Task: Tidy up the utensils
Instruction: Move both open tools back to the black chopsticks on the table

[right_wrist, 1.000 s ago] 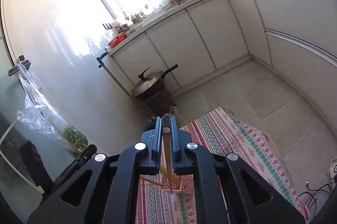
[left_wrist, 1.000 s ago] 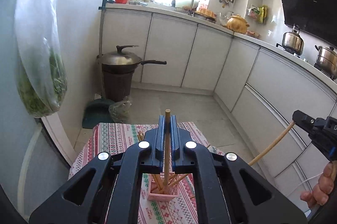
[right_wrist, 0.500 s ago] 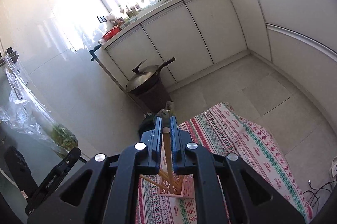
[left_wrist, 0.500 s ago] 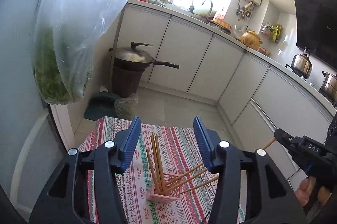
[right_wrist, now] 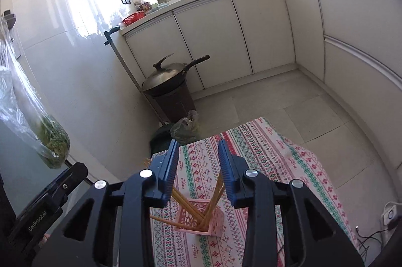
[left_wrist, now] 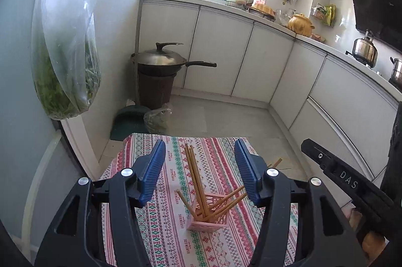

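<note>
The small pink perforated plastic holder (left_wrist: 210,218) stands on your table with its bundle of tan wooden chopsticks (left_wrist: 198,186) fanned out of the top, some near upright, others leaning far to the side. It sits on the red, green and white patterned tablecloth (left_wrist: 173,229), roughly mid-table. Your left gripper (left_wrist: 200,167) hovers above the holder with its blue-padded jaws spread wide, gripping nothing; the upright chopsticks show in the gap between them. Your right gripper (right_wrist: 198,166) also hangs over the holder, jaws parted and empty, a chopstick passing close by its right pad (right_wrist: 227,176). Beyond the table, a dark lidded wok (left_wrist: 160,59) rests on a brown bin (left_wrist: 155,91) beside the white cabinets (left_wrist: 218,50).
</note>
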Action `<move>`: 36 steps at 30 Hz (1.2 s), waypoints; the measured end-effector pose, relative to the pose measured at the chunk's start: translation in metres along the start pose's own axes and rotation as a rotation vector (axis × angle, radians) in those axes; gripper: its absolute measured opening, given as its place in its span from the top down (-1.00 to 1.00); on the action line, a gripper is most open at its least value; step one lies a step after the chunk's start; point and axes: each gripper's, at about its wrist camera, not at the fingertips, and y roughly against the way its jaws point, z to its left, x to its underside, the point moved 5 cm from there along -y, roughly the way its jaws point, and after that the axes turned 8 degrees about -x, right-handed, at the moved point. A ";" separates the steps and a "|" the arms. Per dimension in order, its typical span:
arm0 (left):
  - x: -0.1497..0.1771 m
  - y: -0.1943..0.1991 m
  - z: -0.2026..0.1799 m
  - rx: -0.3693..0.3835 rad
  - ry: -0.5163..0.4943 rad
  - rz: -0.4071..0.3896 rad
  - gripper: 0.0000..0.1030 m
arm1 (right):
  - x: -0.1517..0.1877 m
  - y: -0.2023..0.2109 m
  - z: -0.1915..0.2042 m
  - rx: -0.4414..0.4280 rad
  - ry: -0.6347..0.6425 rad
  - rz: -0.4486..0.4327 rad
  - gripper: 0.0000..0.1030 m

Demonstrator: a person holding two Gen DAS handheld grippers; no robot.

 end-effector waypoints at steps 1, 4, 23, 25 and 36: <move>0.001 0.001 -0.003 -0.015 -0.012 -0.007 -0.09 | 0.001 0.004 0.001 0.012 0.016 -0.005 0.33; 0.005 0.006 -0.012 -0.051 -0.044 -0.023 -0.22 | 0.006 0.016 0.002 0.050 0.062 -0.023 0.23; 0.060 0.013 -0.049 -0.058 -0.122 0.033 -0.66 | 0.041 0.061 -0.056 0.277 0.053 -0.030 -0.63; 0.067 0.010 -0.053 -0.055 -0.134 0.045 -0.74 | 0.045 0.064 -0.062 0.294 0.043 -0.024 -0.76; 0.152 -0.056 -0.106 0.065 -0.319 0.412 -0.86 | 0.099 0.092 -0.164 0.394 -0.207 0.101 -0.87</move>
